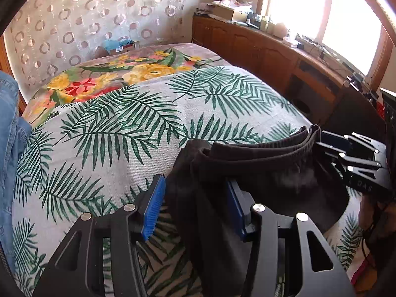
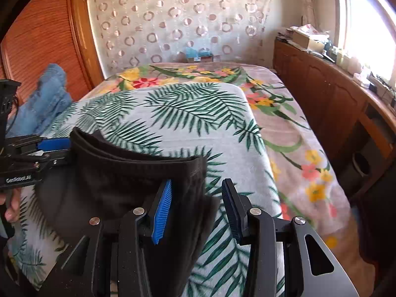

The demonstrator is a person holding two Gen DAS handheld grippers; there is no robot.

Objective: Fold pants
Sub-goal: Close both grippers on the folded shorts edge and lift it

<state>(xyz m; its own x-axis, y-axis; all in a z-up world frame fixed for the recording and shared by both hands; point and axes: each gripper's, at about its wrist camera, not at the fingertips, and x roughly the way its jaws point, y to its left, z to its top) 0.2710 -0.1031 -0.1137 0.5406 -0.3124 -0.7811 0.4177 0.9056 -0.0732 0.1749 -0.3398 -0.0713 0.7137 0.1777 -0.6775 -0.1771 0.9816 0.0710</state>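
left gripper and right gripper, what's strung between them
The dark pants: the waistband spans from the left gripper to the right gripper, over the palm-leaf blanket. The right wrist view shows it best.

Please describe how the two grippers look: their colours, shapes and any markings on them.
Both grippers are alike. The left gripper and the right gripper have matte black frames with triangular cut-outs and round silver bolts. Their fingers carry ribbed blue pads. Seen from the right wrist camera, the left gripper's side bears white lettering, seemingly "GenRobot.ai". A thin black cable runs beside the right gripper in the left wrist view.
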